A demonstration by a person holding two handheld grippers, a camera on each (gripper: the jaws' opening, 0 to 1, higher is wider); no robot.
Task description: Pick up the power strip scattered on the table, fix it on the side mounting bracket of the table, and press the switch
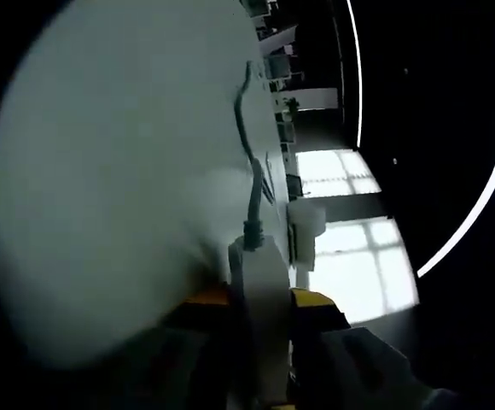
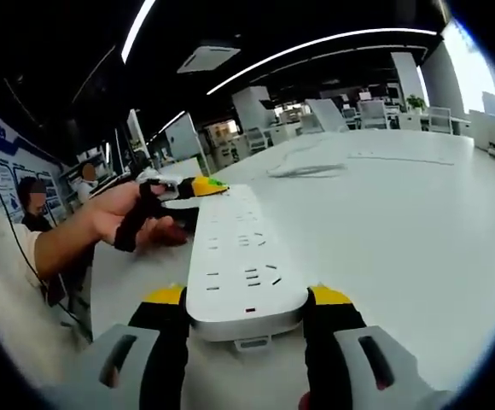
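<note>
At the left, the left tongs (image 2: 198,186), seen from the right gripper view in the person's hand (image 2: 124,218), clench the far end of the white power strip (image 2: 239,260), where its cord (image 1: 249,184) trails off across the counter (image 2: 401,222). At the right, the right tongs (image 2: 246,309) clamp the strip's near end, so it hangs lifted over the counter's near edge. If the two hands twist or pull unevenly toward the side bracket, the smooth casing could slip free, or the cord could snag.
</note>
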